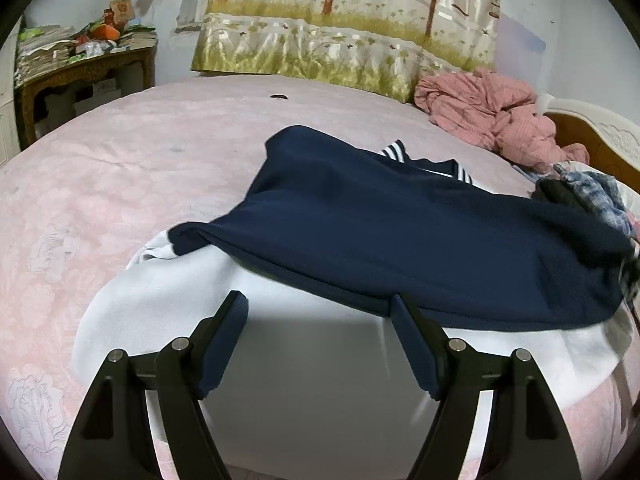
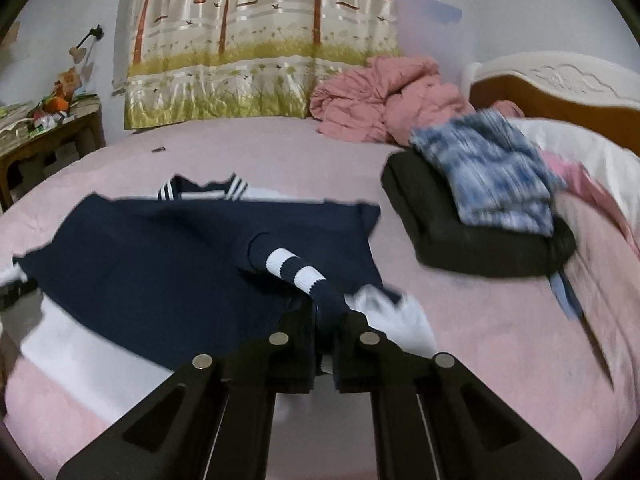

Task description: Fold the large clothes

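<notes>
- Your bed [image 1: 120, 168] fills both views, spread with a pink sheet, and a printed curtain [image 1: 344, 20] hangs behind it.
- A crumpled pink quilt [image 2: 380, 100] is heaped at the far side near the headboard [image 2: 560, 96].
- The navy and white garment [image 1: 400, 232] lies mid-bed, navy panel over white, with its striped collar [image 2: 200, 191] on the far edge.
- To your right a dark folded stack [image 2: 460, 240] sits on the sheet, with a blue patterned cloth [image 2: 492, 176] on top of it.
- A cluttered table [image 1: 84, 68] stands at the far left by the wall.
- Your left hand-held gripper [image 1: 320, 308] has its jaws spread, poised over the white part by the navy hem, with nothing between the pads.
- Your right hand-held gripper [image 2: 326, 320] is pressed together, pinching the striped cuff [image 2: 304, 276] of the sleeve, lifted above the navy panel.
</notes>
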A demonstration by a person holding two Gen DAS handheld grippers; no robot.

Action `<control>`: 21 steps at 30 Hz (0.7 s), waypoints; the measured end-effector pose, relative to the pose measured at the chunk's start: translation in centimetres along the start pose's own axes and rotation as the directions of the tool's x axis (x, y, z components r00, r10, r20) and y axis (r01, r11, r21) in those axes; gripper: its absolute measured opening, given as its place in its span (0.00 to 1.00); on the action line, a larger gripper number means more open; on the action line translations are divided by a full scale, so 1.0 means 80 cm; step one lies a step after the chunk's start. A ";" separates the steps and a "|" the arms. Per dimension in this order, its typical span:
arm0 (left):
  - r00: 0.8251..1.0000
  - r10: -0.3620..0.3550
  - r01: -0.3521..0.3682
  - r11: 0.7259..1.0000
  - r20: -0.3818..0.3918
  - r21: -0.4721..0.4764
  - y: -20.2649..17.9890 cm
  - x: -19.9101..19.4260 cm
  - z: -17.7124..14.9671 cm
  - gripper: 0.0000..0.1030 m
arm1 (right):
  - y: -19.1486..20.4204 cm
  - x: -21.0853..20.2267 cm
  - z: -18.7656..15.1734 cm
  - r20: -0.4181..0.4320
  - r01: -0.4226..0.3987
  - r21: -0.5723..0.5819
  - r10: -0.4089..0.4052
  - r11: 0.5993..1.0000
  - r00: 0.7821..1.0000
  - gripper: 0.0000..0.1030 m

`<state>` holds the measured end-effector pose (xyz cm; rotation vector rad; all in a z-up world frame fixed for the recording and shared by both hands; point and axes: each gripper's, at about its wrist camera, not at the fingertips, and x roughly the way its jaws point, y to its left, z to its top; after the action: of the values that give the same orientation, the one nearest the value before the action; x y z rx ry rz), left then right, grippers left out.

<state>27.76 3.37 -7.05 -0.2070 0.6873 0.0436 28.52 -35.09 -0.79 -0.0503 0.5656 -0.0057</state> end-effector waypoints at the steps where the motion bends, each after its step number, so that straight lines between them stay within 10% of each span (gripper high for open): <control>1: 1.000 0.004 -0.004 1.000 0.001 -0.003 0.000 0.001 0.002 0.74 | -0.005 0.003 0.017 0.016 -0.007 0.001 0.007 1.000 1.000 0.05; 5: 1.000 0.020 -0.020 1.000 -0.015 0.008 -0.005 0.003 0.003 0.74 | -0.043 0.018 0.086 0.137 -0.005 0.127 -0.013 0.992 0.991 0.04; 7: 0.999 0.045 -0.045 0.998 -0.021 0.034 -0.007 0.005 0.003 0.74 | -0.057 0.098 0.101 -0.109 0.143 0.087 -0.133 0.986 0.985 0.04; 10: 0.999 0.047 -0.046 0.998 -0.018 0.049 -0.011 0.006 0.001 0.74 | -0.068 0.153 0.091 -0.270 0.084 0.151 -0.041 0.985 0.962 0.04; 17: 0.999 0.035 -0.034 0.999 -0.023 0.038 -0.005 0.009 0.003 0.74 | -0.071 0.158 0.090 -0.251 0.020 0.204 0.032 0.979 0.967 0.05; 21: 0.999 0.042 -0.041 0.998 -0.023 0.046 -0.005 0.009 0.002 0.74 | -0.082 0.129 0.122 -0.055 -0.146 0.175 0.157 0.974 0.986 0.05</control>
<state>28.45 2.96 -7.34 -0.1496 0.7159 0.0654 42.52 -41.38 2.19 0.1610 0.6345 0.0931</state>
